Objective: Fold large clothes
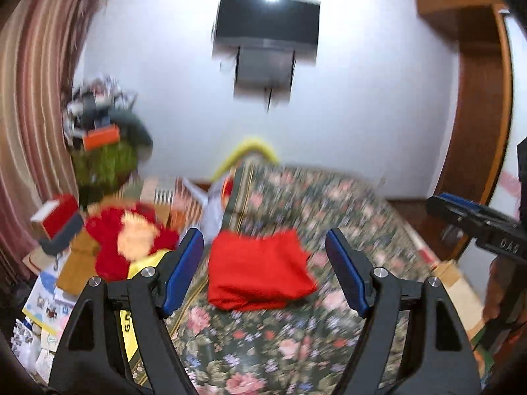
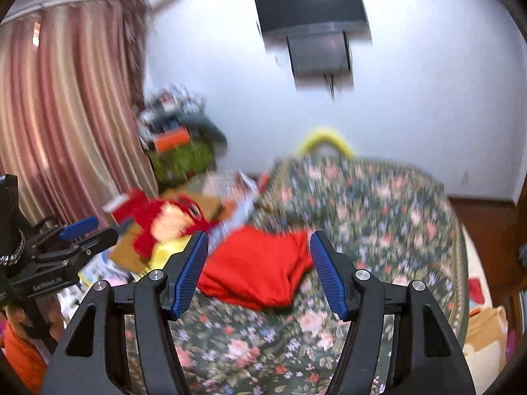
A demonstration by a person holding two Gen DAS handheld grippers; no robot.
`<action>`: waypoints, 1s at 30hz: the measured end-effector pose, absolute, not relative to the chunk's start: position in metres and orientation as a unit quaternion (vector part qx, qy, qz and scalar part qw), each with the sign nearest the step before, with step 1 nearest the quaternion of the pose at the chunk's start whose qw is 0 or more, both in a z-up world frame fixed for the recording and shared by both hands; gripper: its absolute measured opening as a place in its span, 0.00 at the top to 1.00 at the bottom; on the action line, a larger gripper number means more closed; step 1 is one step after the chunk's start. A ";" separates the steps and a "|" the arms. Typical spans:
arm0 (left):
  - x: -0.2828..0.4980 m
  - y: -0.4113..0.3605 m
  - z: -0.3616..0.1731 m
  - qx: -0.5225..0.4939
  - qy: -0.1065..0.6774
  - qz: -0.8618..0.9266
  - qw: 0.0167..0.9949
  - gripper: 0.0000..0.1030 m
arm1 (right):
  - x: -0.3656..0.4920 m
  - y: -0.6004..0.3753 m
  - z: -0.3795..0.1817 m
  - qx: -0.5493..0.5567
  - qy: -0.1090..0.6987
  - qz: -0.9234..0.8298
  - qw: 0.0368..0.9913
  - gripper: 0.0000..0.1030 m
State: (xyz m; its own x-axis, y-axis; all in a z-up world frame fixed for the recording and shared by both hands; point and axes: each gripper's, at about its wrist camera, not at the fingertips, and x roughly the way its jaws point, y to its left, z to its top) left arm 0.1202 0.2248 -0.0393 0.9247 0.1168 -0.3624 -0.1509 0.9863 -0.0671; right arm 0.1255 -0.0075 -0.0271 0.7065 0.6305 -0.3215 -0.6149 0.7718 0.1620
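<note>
A folded red garment (image 1: 260, 273) (image 2: 260, 273) lies as a compact bundle on the floral bedspread (image 1: 296, 345) (image 2: 378, 214), near its left side. My left gripper (image 1: 263, 240) hangs in the air above and in front of the garment, open, with nothing between its blue pads (image 1: 184, 263). My right gripper (image 2: 258, 240) is likewise open and empty, raised clear of the cloth. Each gripper shows in the other's view: the right gripper (image 1: 461, 207) at the right edge, the left gripper (image 2: 82, 227) at the left edge. Both views are motion-blurred.
A red plush toy (image 1: 131, 240) (image 2: 164, 227) and boxes (image 1: 59, 220) crowd the floor left of the bed. Striped curtains (image 1: 29, 98) hang at left, a wall television (image 1: 266, 23) ahead, a wooden door frame (image 1: 477, 98) at right. A yellow hoop (image 2: 326, 138) stands at the bed's far end.
</note>
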 end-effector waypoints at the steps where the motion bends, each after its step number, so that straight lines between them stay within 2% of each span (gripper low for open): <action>1: 0.107 0.217 -0.032 -0.044 0.163 0.069 0.983 0.26 | 0.118 -0.011 -0.024 0.022 0.169 0.339 0.925 0.41; 5: 0.053 0.189 -0.012 -0.039 0.097 0.069 0.992 0.26 | 0.071 -0.026 -0.007 0.028 0.107 0.345 0.932 0.41; 11: 0.006 0.161 -0.009 -0.029 0.050 0.086 0.995 0.26 | 0.020 -0.035 -0.002 0.032 0.050 0.338 0.939 0.40; 12: 0.000 0.158 -0.010 -0.029 0.046 0.091 0.994 0.26 | 0.012 -0.035 -0.003 0.034 0.045 0.337 0.940 0.38; 14: -0.007 0.154 -0.015 -0.036 0.047 0.101 0.993 0.26 | 0.008 -0.035 -0.008 0.037 0.042 0.334 0.941 0.25; 16: -0.013 0.152 -0.019 -0.041 0.053 0.105 0.992 0.24 | 0.002 -0.033 -0.011 0.036 0.040 0.328 0.943 0.20; 18: -0.014 0.150 -0.022 -0.042 0.060 0.108 0.991 0.21 | 0.002 -0.030 -0.013 0.030 0.044 0.326 0.944 0.17; 20: -0.016 0.149 -0.024 -0.036 0.062 0.116 0.991 0.12 | 0.004 -0.027 -0.014 0.027 0.052 0.323 0.945 0.07; 22: -0.018 0.145 -0.024 -0.028 0.057 0.125 0.990 0.09 | 0.005 -0.028 -0.013 0.028 0.052 0.319 0.946 0.02; 30: -0.022 0.135 -0.030 -0.022 0.058 0.129 0.990 0.06 | 0.004 -0.031 -0.015 0.029 0.054 0.305 0.950 0.00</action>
State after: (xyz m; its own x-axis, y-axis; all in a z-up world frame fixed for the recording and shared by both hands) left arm -0.0225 0.1345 -0.0305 0.9602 0.2523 -0.1198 -0.2574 0.9659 -0.0290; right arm 0.0040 -0.0309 -0.0150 0.8084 0.5823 -0.0859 -0.5760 0.8126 0.0885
